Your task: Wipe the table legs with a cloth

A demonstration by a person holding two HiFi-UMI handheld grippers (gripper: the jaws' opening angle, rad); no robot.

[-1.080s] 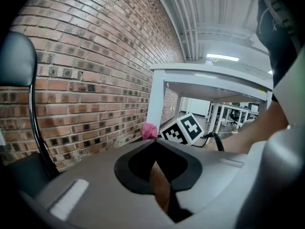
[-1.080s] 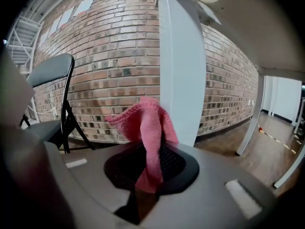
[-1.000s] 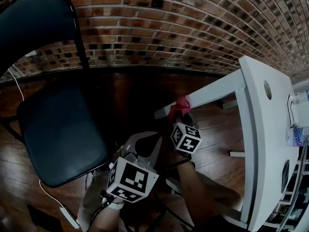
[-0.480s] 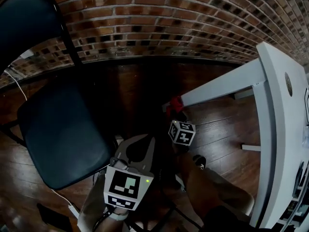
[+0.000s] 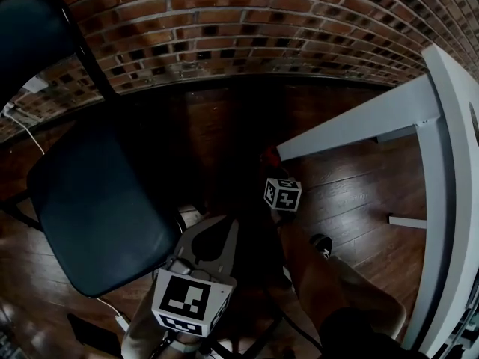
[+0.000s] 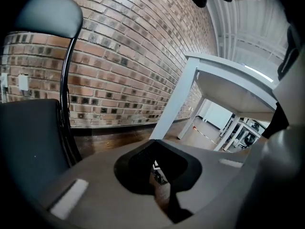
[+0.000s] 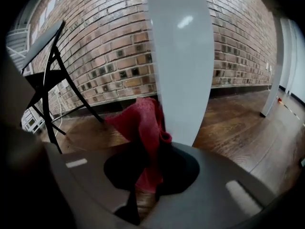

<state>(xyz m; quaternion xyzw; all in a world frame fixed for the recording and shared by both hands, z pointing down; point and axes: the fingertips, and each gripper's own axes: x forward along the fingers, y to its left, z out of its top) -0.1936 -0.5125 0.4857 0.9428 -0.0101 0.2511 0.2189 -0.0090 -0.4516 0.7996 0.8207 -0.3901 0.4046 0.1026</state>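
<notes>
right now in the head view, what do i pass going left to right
black chair → left gripper → right gripper holding the red cloth → white table leg → tabletop

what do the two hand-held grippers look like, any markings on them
They match. The left hand-held gripper and the right hand-held gripper each have a broad grey plastic body with a dark heart-shaped cut-out behind the jaws. Each carries a white cube printed with black square markers on its faces.
</notes>
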